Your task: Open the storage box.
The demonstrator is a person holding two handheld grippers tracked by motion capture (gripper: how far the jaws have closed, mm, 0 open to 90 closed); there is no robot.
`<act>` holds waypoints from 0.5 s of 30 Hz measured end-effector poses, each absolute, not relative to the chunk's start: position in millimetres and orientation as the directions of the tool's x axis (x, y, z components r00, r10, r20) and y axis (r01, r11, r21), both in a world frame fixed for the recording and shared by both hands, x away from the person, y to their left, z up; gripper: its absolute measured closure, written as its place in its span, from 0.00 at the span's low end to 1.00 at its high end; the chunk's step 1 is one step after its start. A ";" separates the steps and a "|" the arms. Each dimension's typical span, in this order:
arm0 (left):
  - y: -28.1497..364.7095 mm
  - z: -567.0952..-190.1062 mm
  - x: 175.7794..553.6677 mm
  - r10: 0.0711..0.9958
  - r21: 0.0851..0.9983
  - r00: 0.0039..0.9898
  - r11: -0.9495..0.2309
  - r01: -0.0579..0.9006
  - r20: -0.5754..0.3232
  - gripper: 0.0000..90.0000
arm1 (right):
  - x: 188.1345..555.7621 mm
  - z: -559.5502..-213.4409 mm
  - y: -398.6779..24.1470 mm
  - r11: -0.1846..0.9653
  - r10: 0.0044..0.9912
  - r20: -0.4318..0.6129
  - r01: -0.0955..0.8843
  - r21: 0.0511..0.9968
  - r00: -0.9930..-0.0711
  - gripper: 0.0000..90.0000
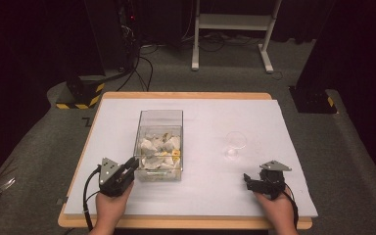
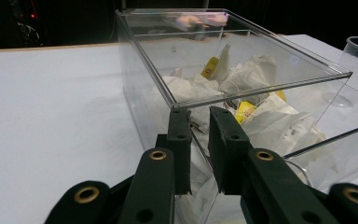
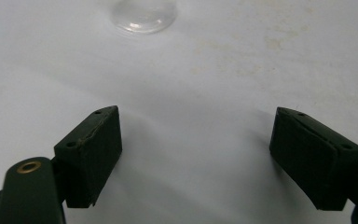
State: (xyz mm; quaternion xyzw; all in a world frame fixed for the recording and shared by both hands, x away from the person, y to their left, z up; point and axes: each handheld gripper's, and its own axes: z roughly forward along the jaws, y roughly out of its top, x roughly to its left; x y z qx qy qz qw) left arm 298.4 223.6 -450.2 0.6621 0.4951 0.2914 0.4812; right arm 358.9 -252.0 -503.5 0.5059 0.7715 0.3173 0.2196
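The left gripper [image 2: 199, 140] is clamping the near wall of the clear rectangular plastic box [image 1: 159, 117] of white paper packets [image 1: 157, 149], while the right gripper [image 3: 196, 156] is resting spread wide near the table's near right corner, the small clear cup [image 1: 235, 143] just beyond it.

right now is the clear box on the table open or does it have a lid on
Open. The clear box shows a bare top rim with no lid in the left gripper view, and white packets lie inside it, seen from above.

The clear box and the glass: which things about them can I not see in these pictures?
- Clear box: its near lower corner, hidden behind the left gripper in the left gripper view.
- Packets: print too small, blurred through the wall.
- Glass: cut off by the right gripper view's top edge.
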 end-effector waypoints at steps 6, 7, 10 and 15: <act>222.4 -450.3 291.3 0.936 0.927 0.342 -0.057 0.372 -0.080 0.88 | 358.9 -503.5 -252.0 0.287 0.920 -0.018 0.641 0.712 -0.392 0.19; 222.4 -450.1 290.4 0.937 0.926 0.341 -0.059 0.372 -0.077 0.88 | 358.9 -503.5 -252.0 0.287 0.920 -0.018 0.641 0.712 -0.392 0.19; 221.3 -449.6 284.8 0.938 0.926 0.342 -0.073 0.370 -0.063 0.88 | 358.9 -503.5 -252.0 0.287 0.920 -0.017 0.641 0.712 -0.392 0.19; 220.3 -450.1 278.7 0.942 0.930 0.330 -0.071 0.360 -0.056 0.88 | 358.9 -503.5 -252.0 0.287 0.920 -0.018 0.641 0.712 -0.392 0.19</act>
